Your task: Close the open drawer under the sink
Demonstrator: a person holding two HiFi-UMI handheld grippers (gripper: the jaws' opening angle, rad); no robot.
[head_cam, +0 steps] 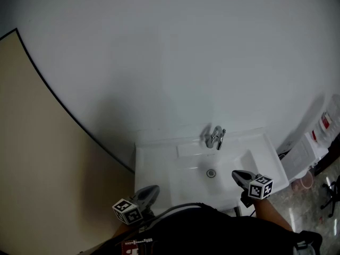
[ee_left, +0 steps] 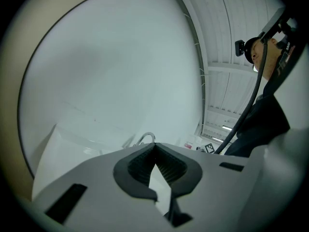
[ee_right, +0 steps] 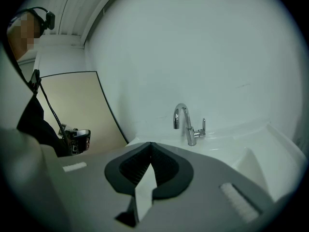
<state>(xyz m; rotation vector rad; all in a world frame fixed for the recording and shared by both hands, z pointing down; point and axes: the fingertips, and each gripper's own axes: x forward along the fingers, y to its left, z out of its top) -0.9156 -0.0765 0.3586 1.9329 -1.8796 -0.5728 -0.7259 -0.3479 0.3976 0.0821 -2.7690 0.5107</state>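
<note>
Showing the wall [head_cam: 175,52] and white sink [head_cam: 159,163], with left tool [head_cam: 155,188] and right tool [head_cam: 235,174] clenched and empty above its front edge, tap [head_cam: 215,137] behind. The drawer lies hidden beneath the sink. Advisable: lower one clenched tool, press the drawer front squarely.

- Chrome tap [head_cam: 215,137], curved spout, lever handle beside it.
- Round metal drain [head_cam: 211,173], in front of the tap.
- White wall [head_cam: 186,52], plain, behind the tap.
- Beige panel [head_cam: 42,158], left of the wall; black edge strip [head_cam: 53,94] between them.
- White containers with red labels [head_cam: 326,122], far right, print unreadable.
- Glossy floor [head_cam: 297,206], lower right.
- Slatted white ceiling [ee_left: 231,81].
</note>
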